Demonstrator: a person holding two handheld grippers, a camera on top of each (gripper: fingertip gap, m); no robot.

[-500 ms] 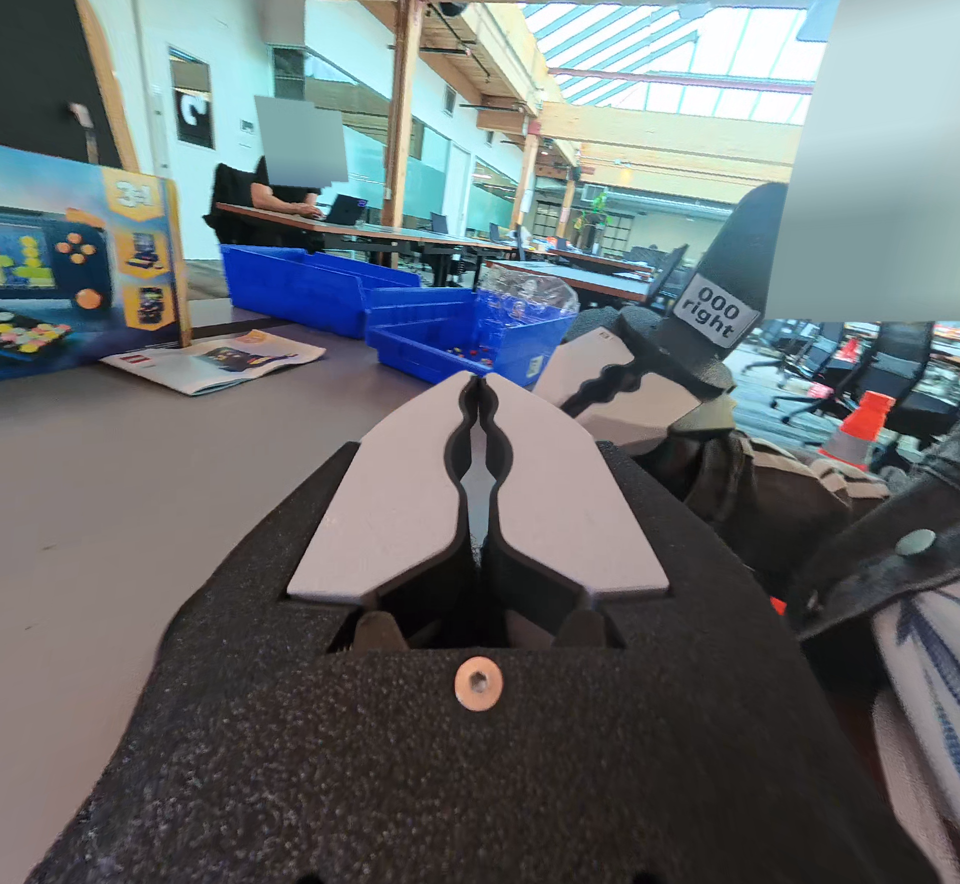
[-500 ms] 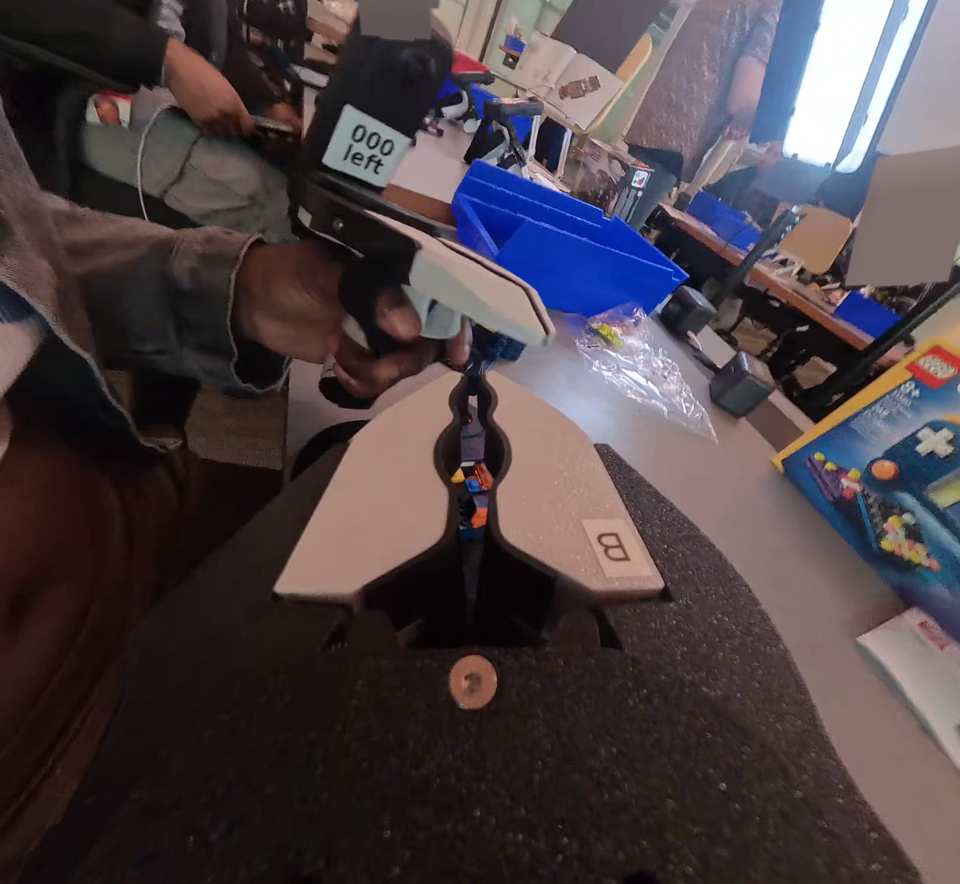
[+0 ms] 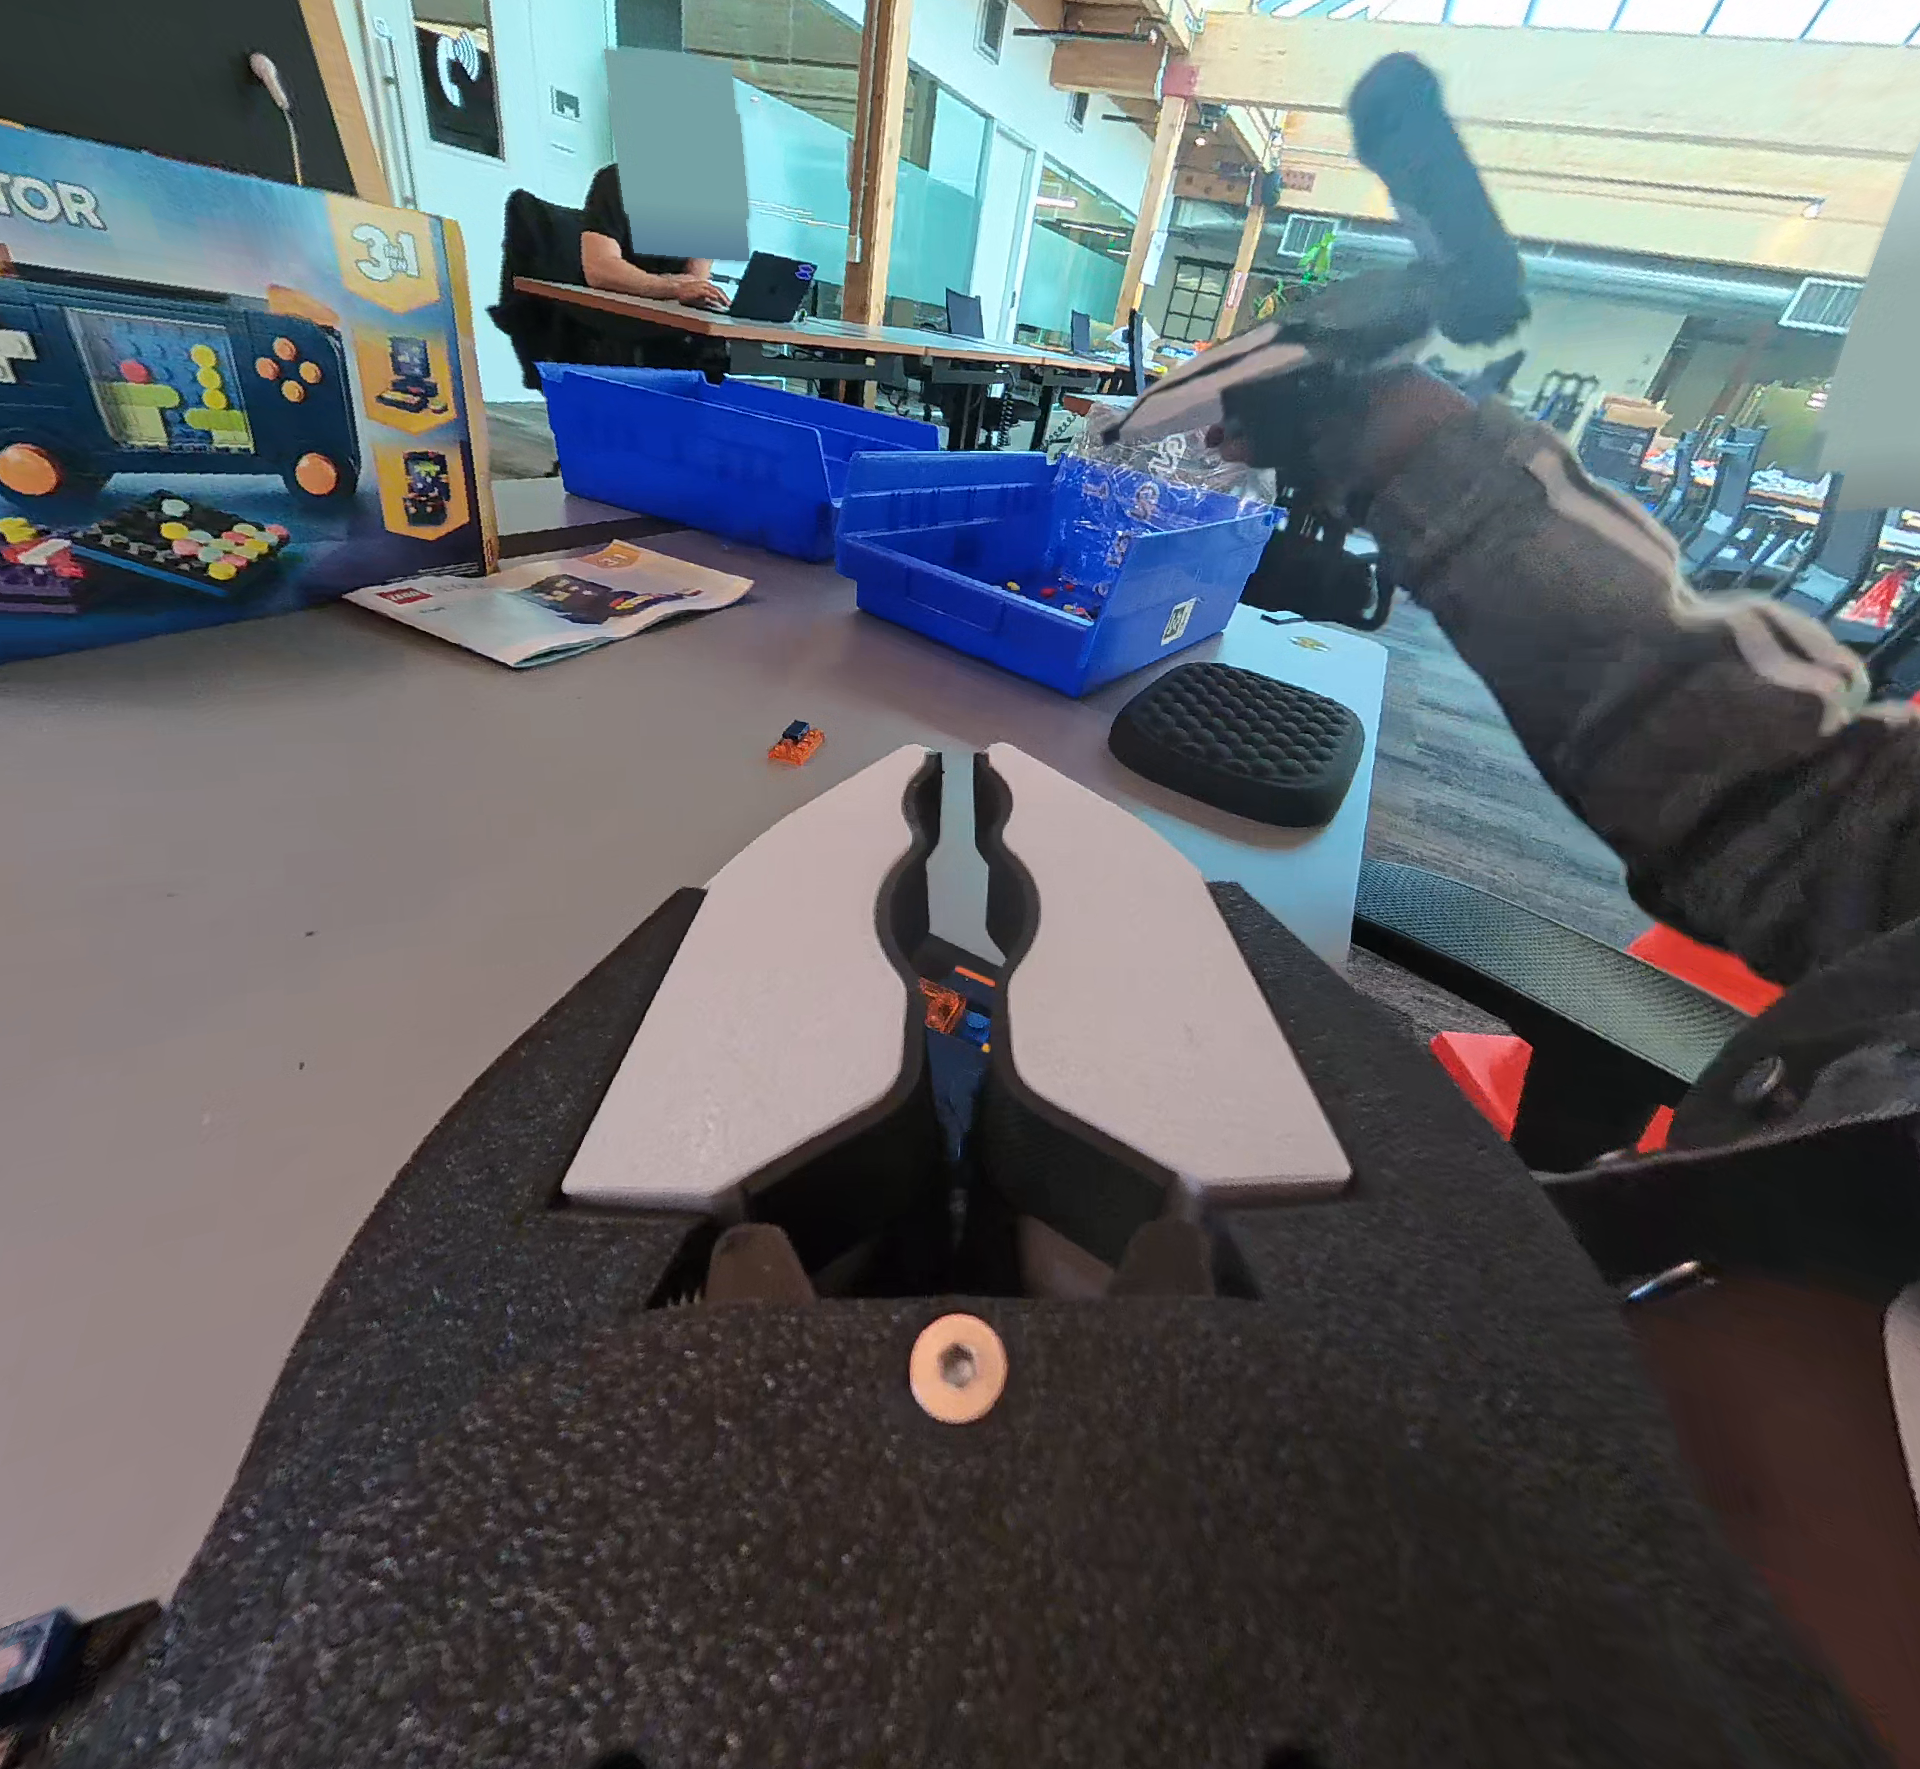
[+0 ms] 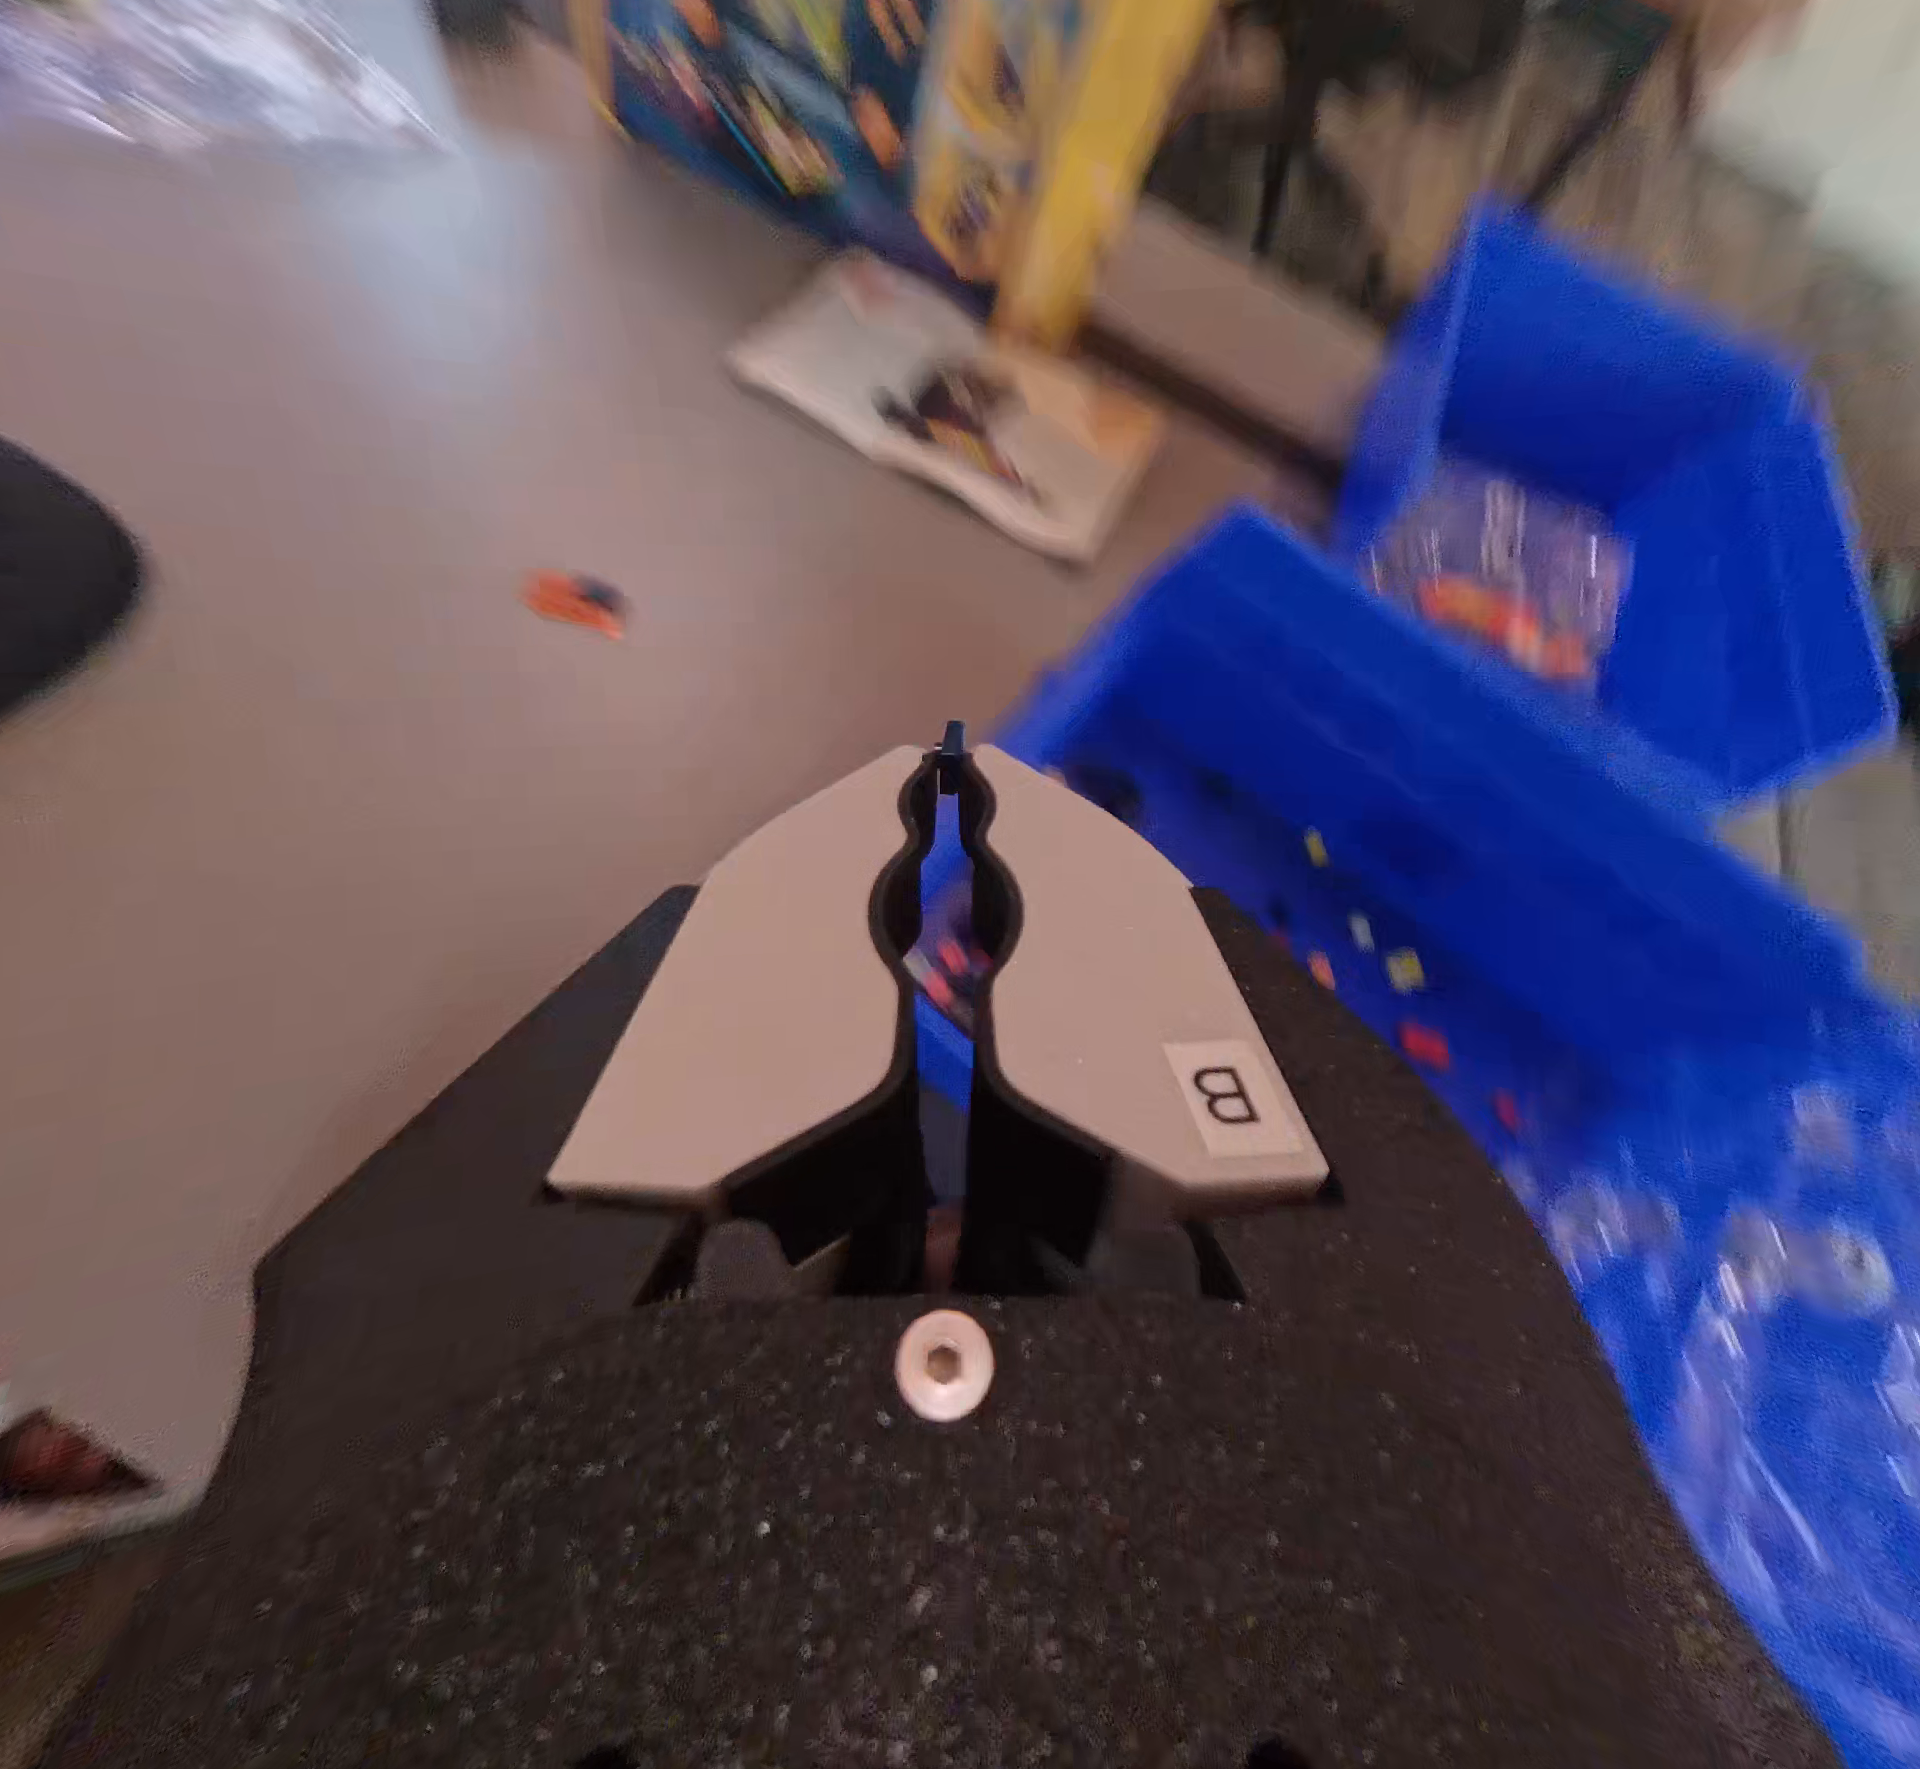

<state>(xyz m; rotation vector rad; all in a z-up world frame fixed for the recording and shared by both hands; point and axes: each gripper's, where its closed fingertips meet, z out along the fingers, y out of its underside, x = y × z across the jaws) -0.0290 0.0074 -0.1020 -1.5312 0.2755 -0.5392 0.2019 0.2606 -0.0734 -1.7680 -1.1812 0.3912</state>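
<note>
Grey table [image 3: 312,888] fills the lower left of the left wrist view, and the left gripper [image 3: 958,763] hangs low over it with its pale grey fingers [image 3: 769,1002] nearly together at the tips, a narrow slit between them. Deeper in that slit sits a small orange and dark blue brick piece [image 3: 951,1007]; whether the fingers pinch it or it lies beneath them cannot be told. Ahead on the tabletop lies a second small orange and blue brick assembly [image 3: 797,743], well apart from the tips. A black dimpled rubber pad [image 3: 1236,743] rests near the table's right edge.

Beyond, a blue plastic bin [image 3: 1049,576] holds loose coloured bricks and a crumpled clear plastic bag [image 3: 1153,462]. The right gripper [image 3: 1143,410], blurred, is raised over that bin.

The right wrist view is heavily smeared. There the right gripper [image 4: 952,758] has its fingers drawn close, clamped on a tiny dark blue part [image 4: 952,745] poking out at the tips, just beside the blue bin's rim [image 4: 1351,680]. A large blue toy box [image 3: 208,389] stands at the left, with a white instruction booklet [image 3: 551,597] lying flat in front of it.
</note>
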